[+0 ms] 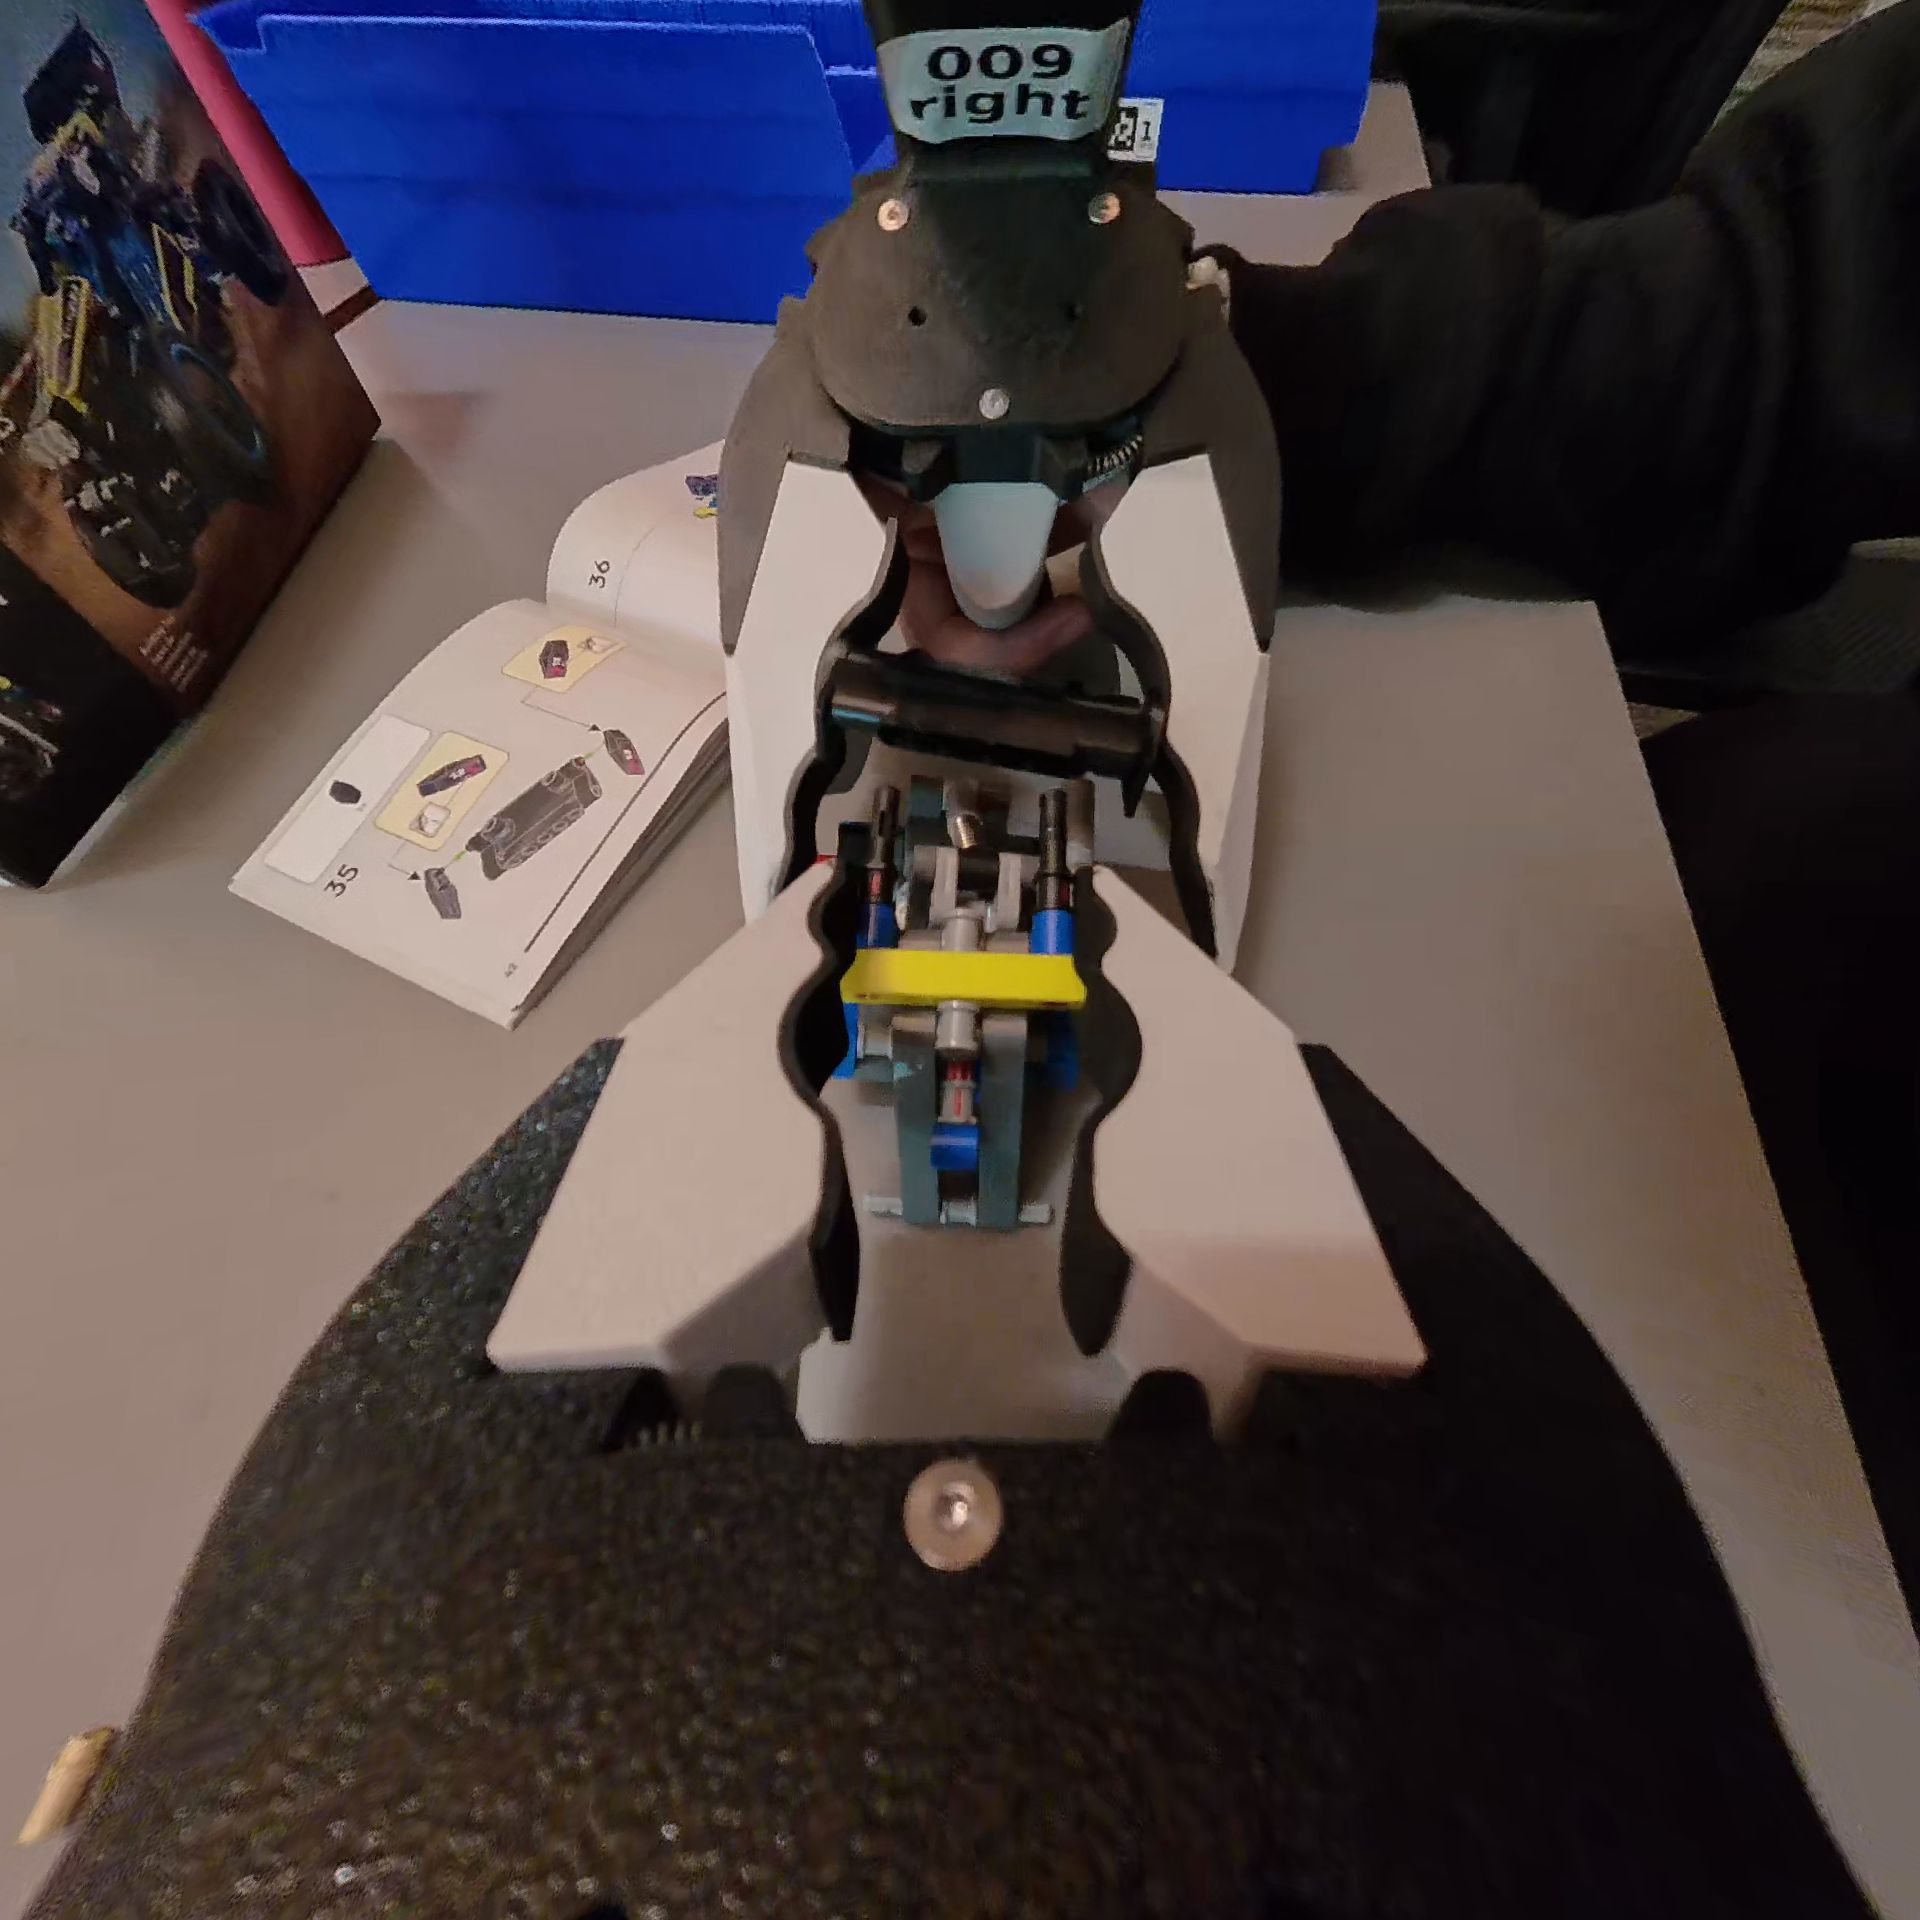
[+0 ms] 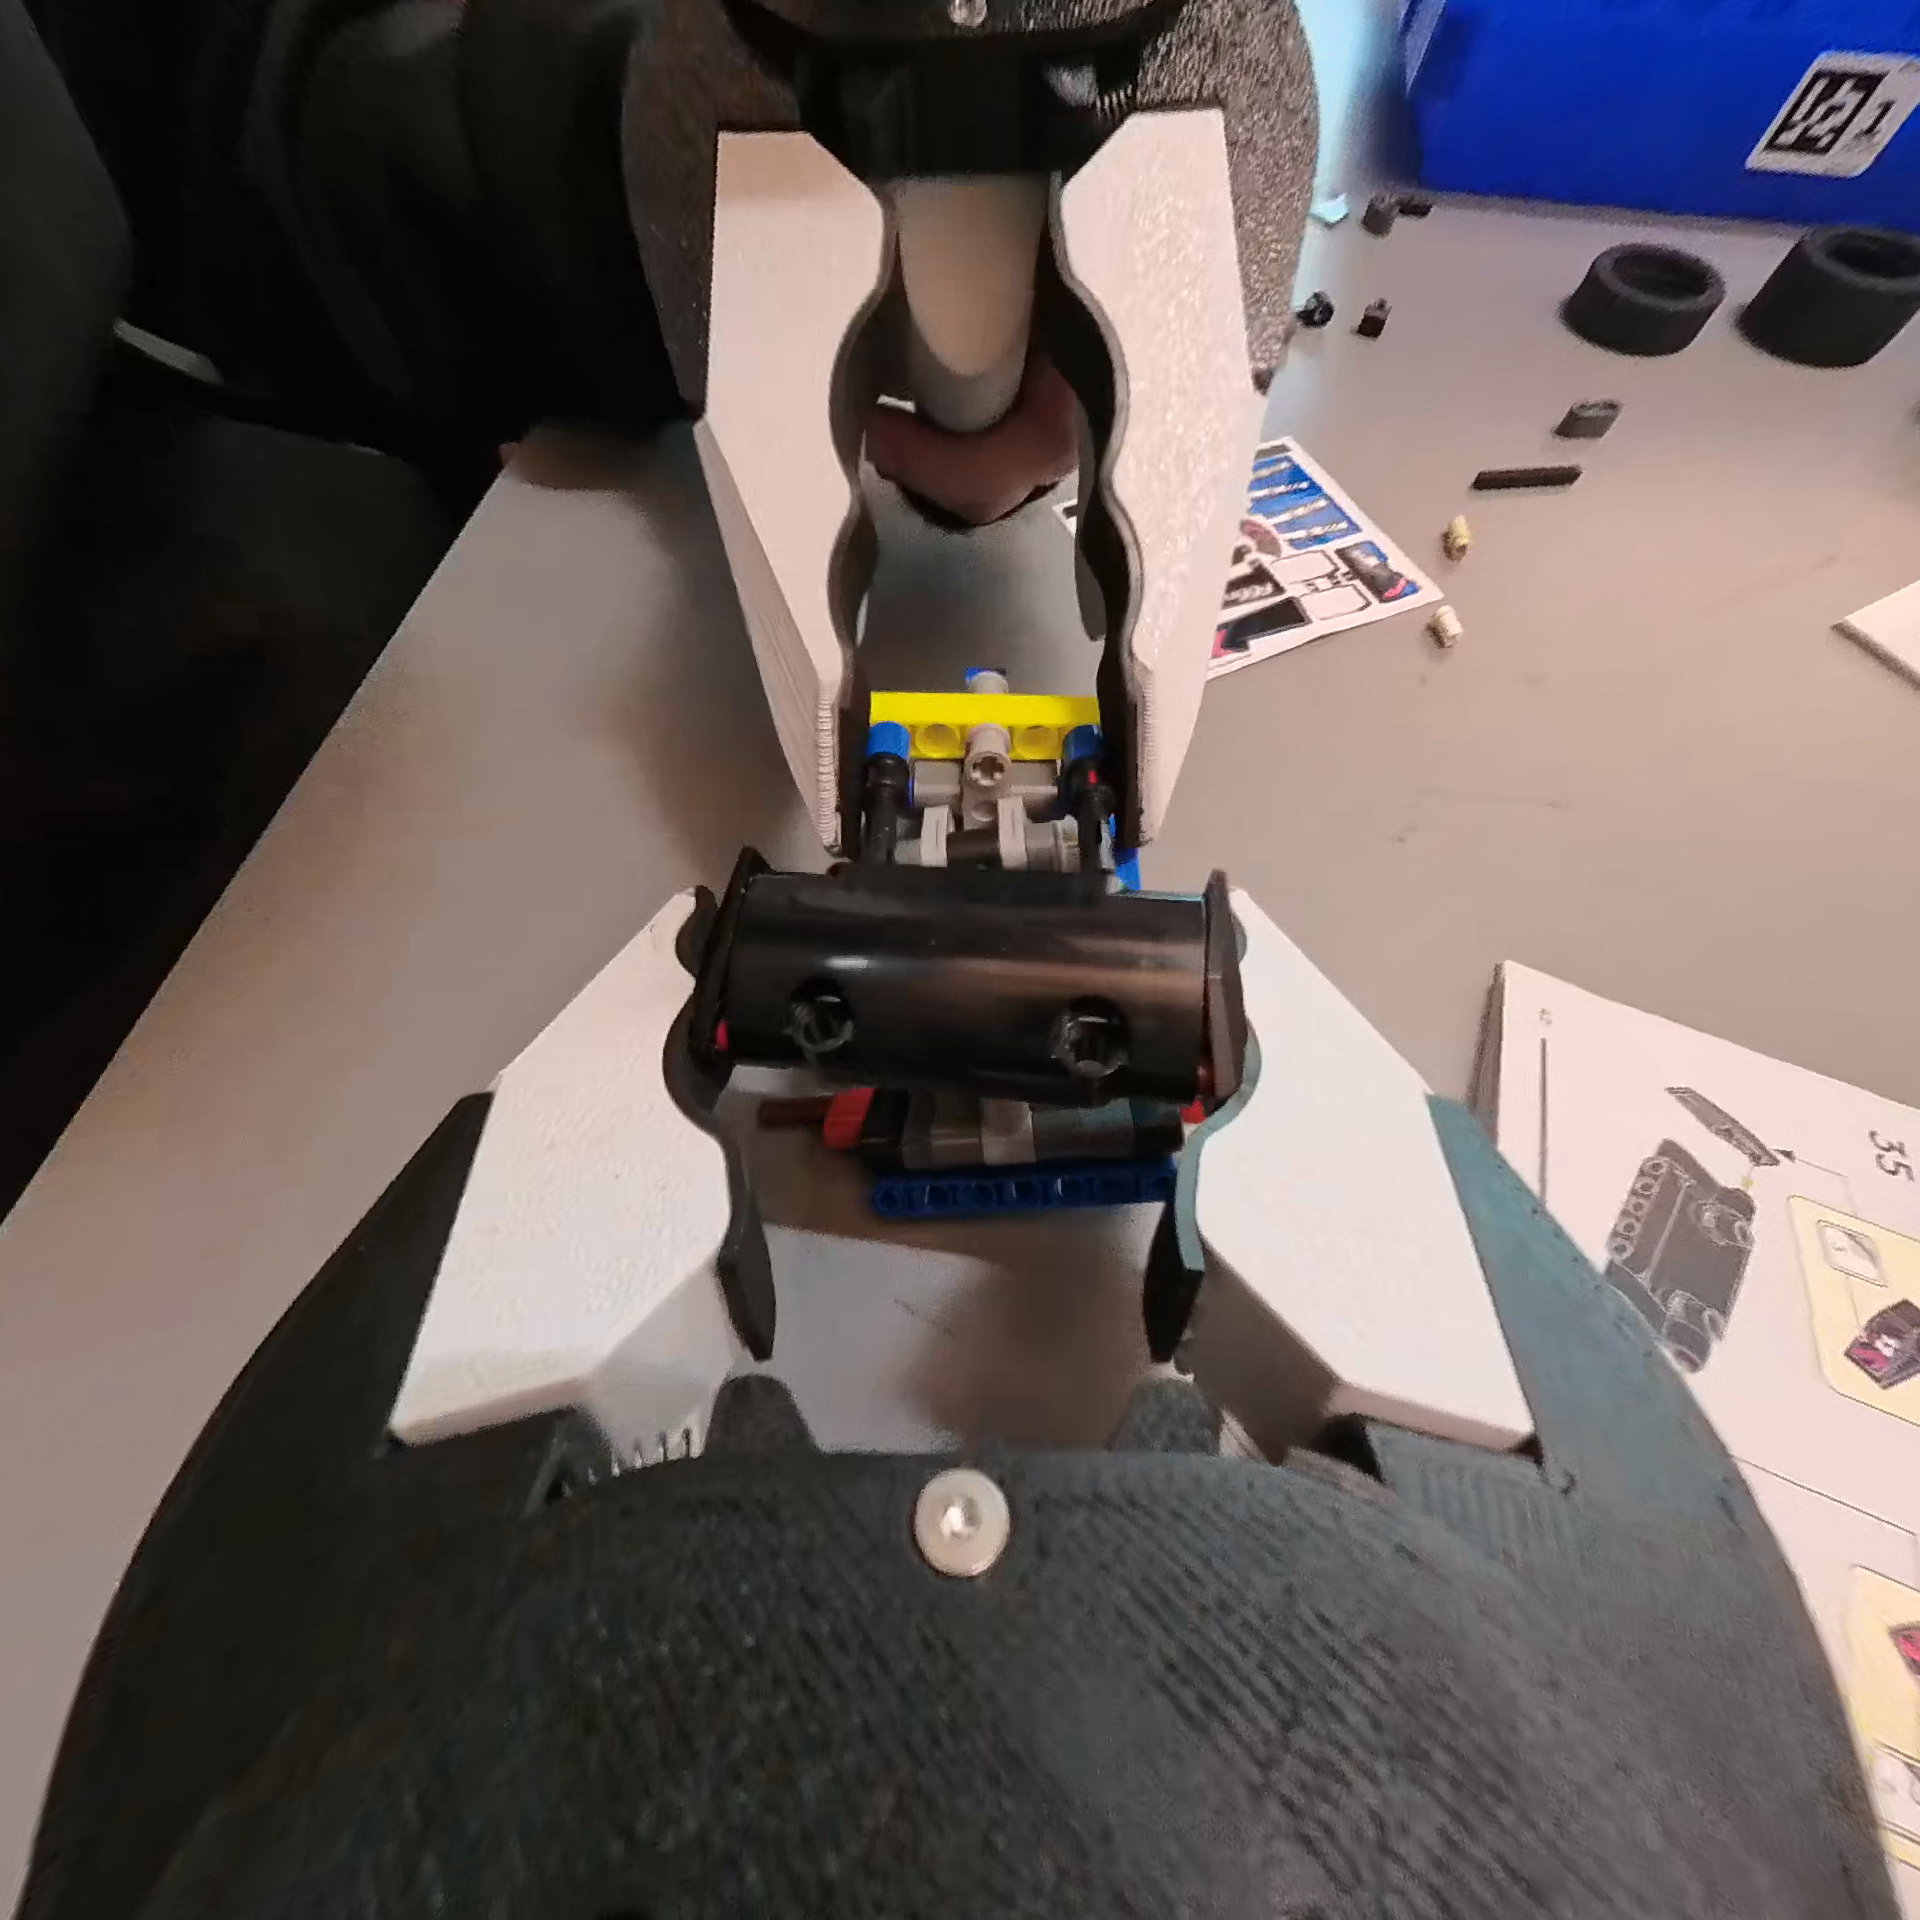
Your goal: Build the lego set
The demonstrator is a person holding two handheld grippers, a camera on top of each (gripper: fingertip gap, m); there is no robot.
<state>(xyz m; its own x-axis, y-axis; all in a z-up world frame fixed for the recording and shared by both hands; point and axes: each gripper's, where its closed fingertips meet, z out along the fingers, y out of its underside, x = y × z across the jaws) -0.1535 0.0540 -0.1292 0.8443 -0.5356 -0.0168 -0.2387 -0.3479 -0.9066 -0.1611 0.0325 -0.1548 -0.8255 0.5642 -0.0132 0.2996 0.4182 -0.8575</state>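
Left gripper [image 1: 961, 997] clamped on a brick-built chassis [image 1: 961, 1039] with yellow beam, above the grey table [image 1: 156, 1143]; right gripper [image 2: 961, 997], facing it, spread wide and gripping a black cylindrical block [image 2: 961, 987] at the chassis end.

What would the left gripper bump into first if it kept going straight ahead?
Probably the black block that the right gripper holds, just past the brick model that the left gripper grips. Depth is uncertain.

You are at a hobby-style work desk [image 2: 1455, 831]: blue storage bins [image 1: 540, 156], open instruction booklet [image 1: 436, 810], loose toy tyres [image 2: 1642, 296].
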